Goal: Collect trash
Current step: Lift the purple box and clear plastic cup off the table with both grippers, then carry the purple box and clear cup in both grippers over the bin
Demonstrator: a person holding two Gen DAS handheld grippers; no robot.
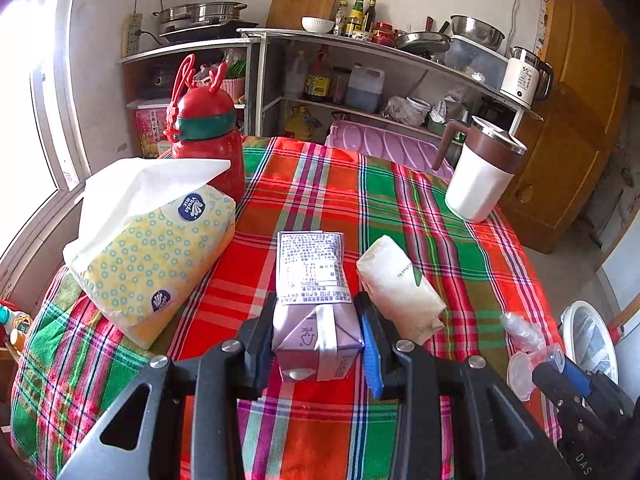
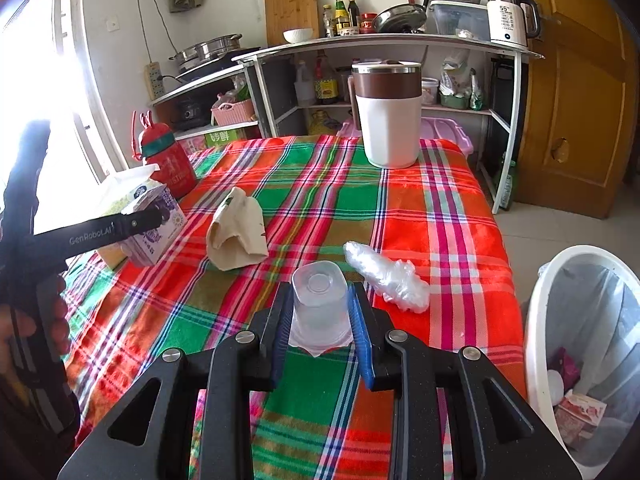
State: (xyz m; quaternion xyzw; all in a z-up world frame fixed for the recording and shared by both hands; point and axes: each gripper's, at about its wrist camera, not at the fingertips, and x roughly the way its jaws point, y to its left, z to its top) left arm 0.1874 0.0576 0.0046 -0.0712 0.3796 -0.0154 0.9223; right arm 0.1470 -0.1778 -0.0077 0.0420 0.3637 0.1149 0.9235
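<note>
where shelves stand: plaid tablecloth (image 2: 400,216), perhaps cotton

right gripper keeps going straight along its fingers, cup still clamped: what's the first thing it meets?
Probably the plaid tablecloth. The right gripper, shut on the clear plastic cup, points down at bare cloth, between the crumpled paper bag and the plastic wrap. The white mug stands far beyond. Depth is uncertain.

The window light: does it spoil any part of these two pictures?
Left wrist view: window blown out white at left, tissue pack still readable. Right wrist view: same glare washes the left edge; fisheye bends the shelf; table stays sharp.
</note>
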